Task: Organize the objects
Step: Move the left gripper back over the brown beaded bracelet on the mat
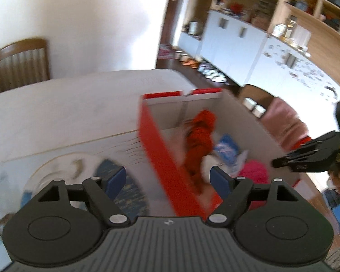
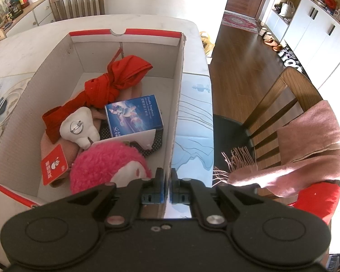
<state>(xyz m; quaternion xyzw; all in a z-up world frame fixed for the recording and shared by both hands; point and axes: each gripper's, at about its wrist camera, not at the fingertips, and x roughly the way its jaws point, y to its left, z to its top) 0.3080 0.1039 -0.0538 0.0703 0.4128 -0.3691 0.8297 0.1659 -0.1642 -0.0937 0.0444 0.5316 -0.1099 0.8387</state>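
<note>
Inside the one cardboard box (image 2: 176, 72) there are one knotted red cloth (image 2: 115, 81), one blue carton (image 2: 133, 115), one white plush toy (image 2: 79, 128), one pink fluffy toy (image 2: 106, 165) and one red card (image 2: 54, 164). Beside the box stand two wooden chairs (image 2: 79, 0).

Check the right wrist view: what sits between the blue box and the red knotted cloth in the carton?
Nothing separate: the blue box butts against the red knotted cloth, over a strip of pinkish fabric. The white plush lies left of the box.
</note>
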